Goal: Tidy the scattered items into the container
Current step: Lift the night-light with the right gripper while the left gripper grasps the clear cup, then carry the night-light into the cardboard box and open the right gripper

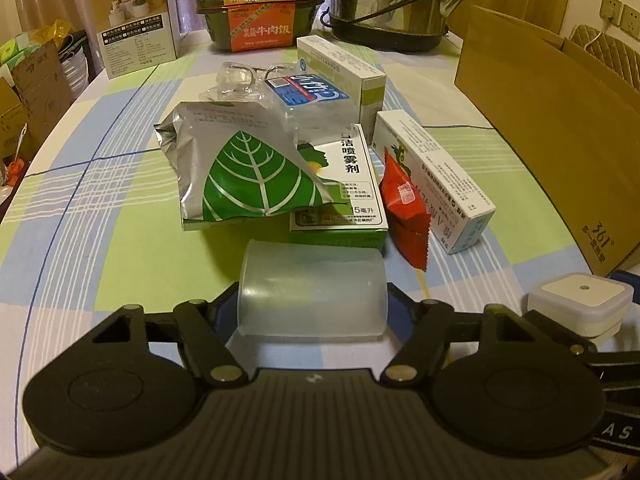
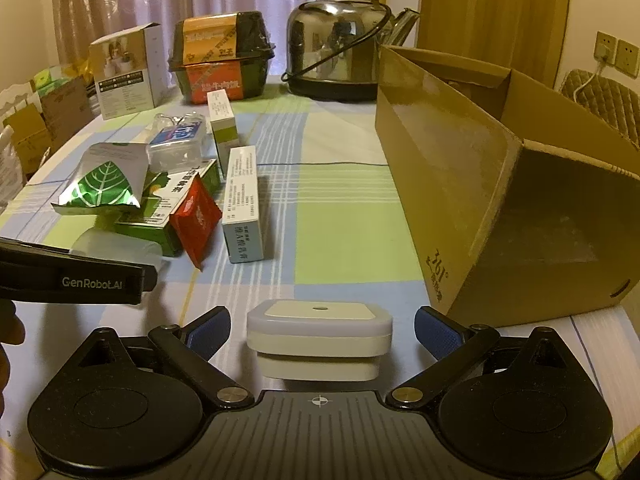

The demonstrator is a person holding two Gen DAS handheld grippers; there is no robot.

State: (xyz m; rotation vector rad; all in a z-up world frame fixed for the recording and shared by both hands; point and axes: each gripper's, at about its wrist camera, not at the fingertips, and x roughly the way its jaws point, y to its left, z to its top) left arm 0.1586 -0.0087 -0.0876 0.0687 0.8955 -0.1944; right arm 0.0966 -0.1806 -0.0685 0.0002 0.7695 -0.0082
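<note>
Cup: translucent plastic cup (image 1: 312, 292) lay on its side between the left gripper (image 1: 312, 300) fingers, jaws closed against it.
Night-light: white square unit (image 2: 319, 330) sat between the right gripper (image 2: 322, 326) pads, jaws spread, not touching.
Cardboard box (image 2: 500, 184): right of the cup, printed "361°".
Left gripper arm: read "GenRobot.AI".

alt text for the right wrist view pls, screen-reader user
The right gripper, jaws open, straddles a small white square night light on a checked tablecloth. An open cardboard box lies on its side to the right; medicine boxes and packets are piled to the left.
</note>
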